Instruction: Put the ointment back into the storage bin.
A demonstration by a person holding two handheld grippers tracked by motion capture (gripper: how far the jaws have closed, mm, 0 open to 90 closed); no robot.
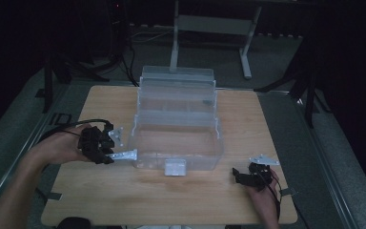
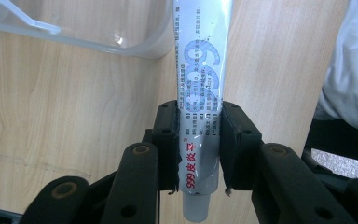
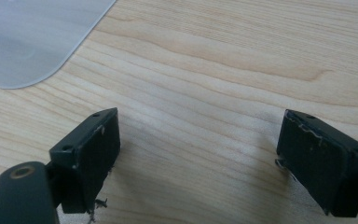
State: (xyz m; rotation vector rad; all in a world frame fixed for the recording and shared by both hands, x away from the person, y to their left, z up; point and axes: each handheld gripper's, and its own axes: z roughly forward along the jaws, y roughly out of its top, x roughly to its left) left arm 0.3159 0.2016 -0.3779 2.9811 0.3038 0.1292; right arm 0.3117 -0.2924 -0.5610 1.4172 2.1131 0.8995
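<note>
Wide-open hand-held gripper over wooden table

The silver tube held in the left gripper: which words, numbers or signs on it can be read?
"999皮炎平", red print on the silver squeeze tube near its white cap, between the jaws of the left gripper.
"999", large pale blue digits farther up the tube.
Columns of small dark print beside them: too small to read.
The clear plastic storage box: no readable text.

A light wooden table with rounded corners carries a clear plastic tiered storage box, standing open at the middle, nearer the far edge, its white latch facing the near edge.
</note>
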